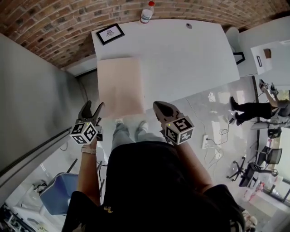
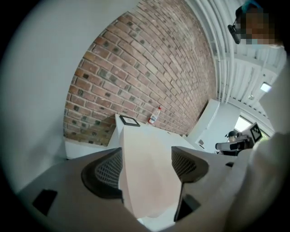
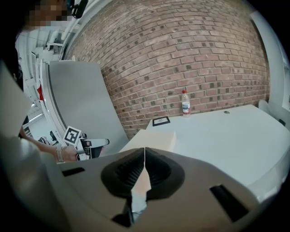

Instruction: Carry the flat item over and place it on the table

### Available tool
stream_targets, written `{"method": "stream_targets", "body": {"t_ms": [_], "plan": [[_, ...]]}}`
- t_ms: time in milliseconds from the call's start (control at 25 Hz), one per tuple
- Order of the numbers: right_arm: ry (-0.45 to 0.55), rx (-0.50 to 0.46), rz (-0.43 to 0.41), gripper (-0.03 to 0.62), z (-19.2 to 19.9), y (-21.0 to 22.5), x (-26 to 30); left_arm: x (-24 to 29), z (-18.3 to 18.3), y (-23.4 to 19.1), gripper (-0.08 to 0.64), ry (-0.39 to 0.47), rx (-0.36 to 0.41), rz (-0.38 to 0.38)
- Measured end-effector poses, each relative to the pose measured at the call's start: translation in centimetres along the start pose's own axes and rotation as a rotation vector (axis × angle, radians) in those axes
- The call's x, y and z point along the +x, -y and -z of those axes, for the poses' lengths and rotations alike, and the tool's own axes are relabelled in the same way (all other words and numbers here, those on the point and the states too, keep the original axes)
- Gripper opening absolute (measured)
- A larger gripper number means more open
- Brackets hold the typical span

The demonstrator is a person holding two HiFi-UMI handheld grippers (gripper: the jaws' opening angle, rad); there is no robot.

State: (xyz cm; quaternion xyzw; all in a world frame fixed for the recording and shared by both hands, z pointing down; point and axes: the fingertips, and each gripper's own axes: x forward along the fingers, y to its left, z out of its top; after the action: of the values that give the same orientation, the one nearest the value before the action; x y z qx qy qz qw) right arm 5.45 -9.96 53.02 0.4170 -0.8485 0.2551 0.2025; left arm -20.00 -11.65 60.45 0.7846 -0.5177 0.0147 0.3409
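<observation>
The flat item [image 1: 120,86] is a pale pink board lying on the left part of the white table [image 1: 181,54], its near end at the table's front edge. My left gripper [image 1: 93,106] hovers open just off the board's near left corner. In the left gripper view the board [image 2: 145,176] shows between the spread jaws of the left gripper [image 2: 146,154]. My right gripper [image 1: 157,105] is shut, a little to the right of the board's near right corner. In the right gripper view the right gripper [image 3: 144,152] has its jaws touching, with the board [image 3: 154,136] beyond them.
A black picture frame [image 1: 110,33] and a clear bottle [image 1: 146,12] stand at the table's far side by the brick wall. A grey panel [image 1: 31,99] rises at the left. A blue chair [image 1: 56,192] is behind me, and a person [image 1: 253,108] is far right.
</observation>
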Motion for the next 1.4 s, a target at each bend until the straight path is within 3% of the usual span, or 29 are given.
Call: {"method": "stream_targets", "body": {"t_ms": [400,600,760,960,1400], "plan": [[0.121,-0.059,-0.117,0.012,-5.5,-3.3,-1.3,-3.7,-7.8,8.7,0.25,0.132,0.22,0.076],[0.191,-0.127,-0.166,0.011,-8.2,-5.1,-2.5,-5.6,-10.7,12.2,0.11,0.201,0.352,0.088],[0.224,-0.184,-0.189,0.011,-9.6,-5.9,-3.4,-6.9,-12.6,14.1,0.005,0.246,0.385,0.099],[0.28,-0.226,-0.228,0.011,-11.3,-6.7,-4.6,-7.8,-14.1,16.9,0.004,0.258,0.459,0.108],[0.342,-0.282,-0.23,0.011,-13.5,-6.6,-6.2,-7.9,-16.1,20.2,0.003,0.298,0.508,0.095]]}}
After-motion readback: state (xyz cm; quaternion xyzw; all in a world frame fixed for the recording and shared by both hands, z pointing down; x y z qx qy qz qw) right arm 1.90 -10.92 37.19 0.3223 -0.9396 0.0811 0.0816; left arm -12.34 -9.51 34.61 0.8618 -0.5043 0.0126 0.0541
